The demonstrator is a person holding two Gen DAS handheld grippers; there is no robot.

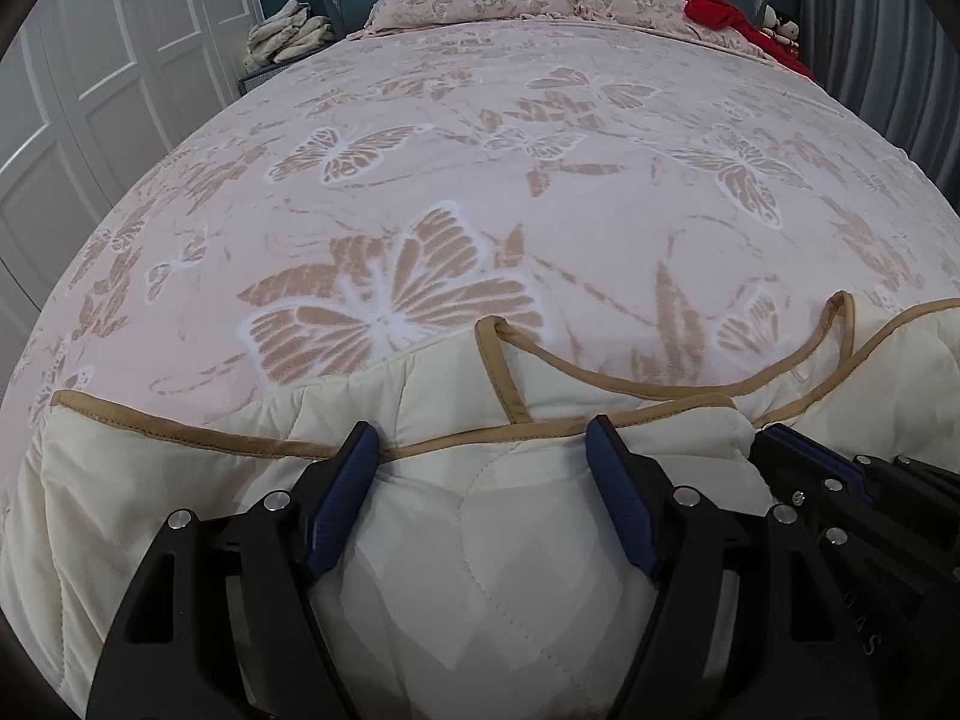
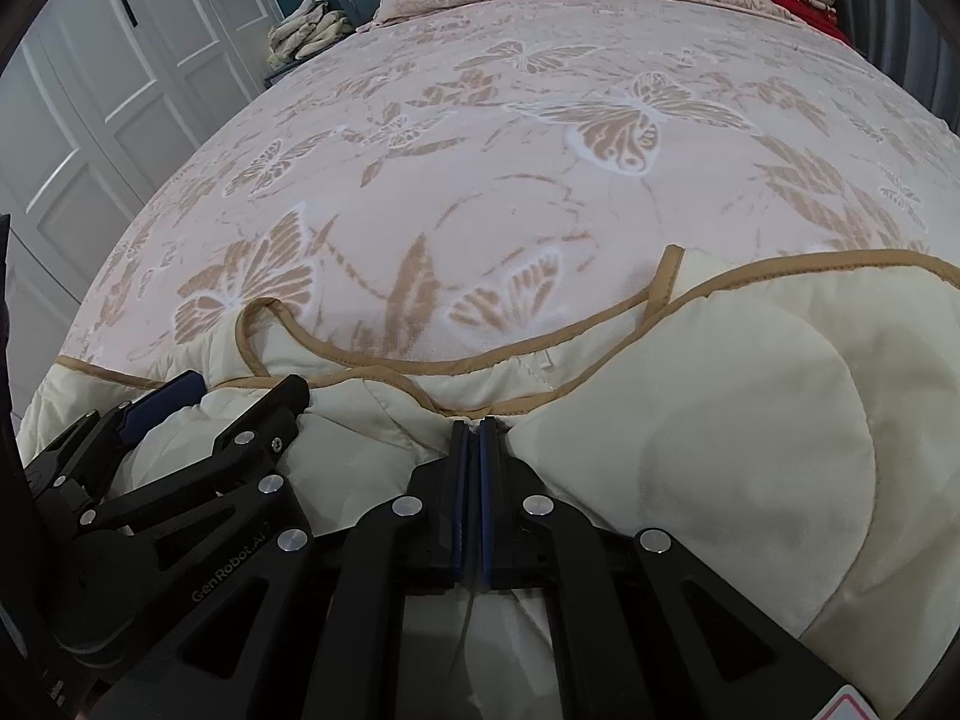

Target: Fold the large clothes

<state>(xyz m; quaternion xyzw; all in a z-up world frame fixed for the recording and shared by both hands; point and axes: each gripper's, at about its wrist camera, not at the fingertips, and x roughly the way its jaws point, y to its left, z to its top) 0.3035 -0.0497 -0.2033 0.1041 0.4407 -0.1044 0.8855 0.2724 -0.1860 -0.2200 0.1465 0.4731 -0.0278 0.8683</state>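
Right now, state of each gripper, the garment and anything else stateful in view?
left gripper: open, fingers straddling a cream fold, not pinching.
right gripper: shut on the cream quilted garment, fabric between the pads.
cream quilted garment: bunched at the bed's near edge, tan-trimmed straps loose, not yet folded.
butterfly bedspread: spread flat.
wardrobe doors: closed.
red cloth: crumpled by the pillows.
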